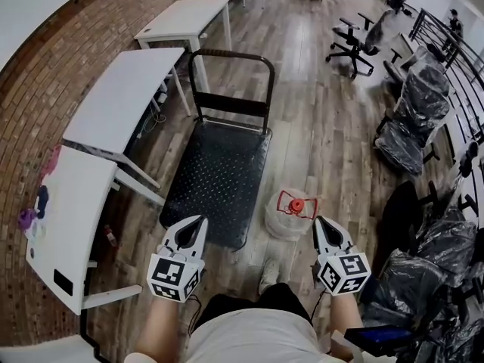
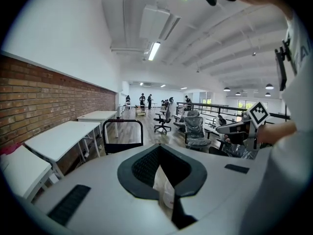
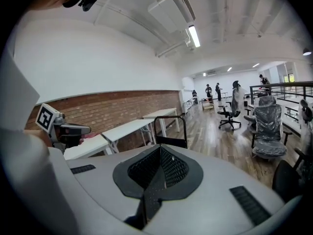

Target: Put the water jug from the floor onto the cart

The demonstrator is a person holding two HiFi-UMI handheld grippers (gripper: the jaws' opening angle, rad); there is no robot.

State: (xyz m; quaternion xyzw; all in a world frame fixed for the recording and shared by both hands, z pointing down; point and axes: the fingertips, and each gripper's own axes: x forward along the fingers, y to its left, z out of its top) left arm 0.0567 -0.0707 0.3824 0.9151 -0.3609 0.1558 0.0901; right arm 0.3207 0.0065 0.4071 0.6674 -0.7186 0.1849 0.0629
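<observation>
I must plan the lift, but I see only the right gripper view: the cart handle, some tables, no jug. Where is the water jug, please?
Observer: The head view shows the water jug standing upright on the floor, beside the near right corner of the cart, not on it.
Operator: Is the deck of the cart free?
Observer: Yes, nothing lies on its dark deck.
Operator: Which tool is closer to the jug?
Observer: The right tool, which hovers just right of the jug. The left tool is above the cart's near edge.
</observation>
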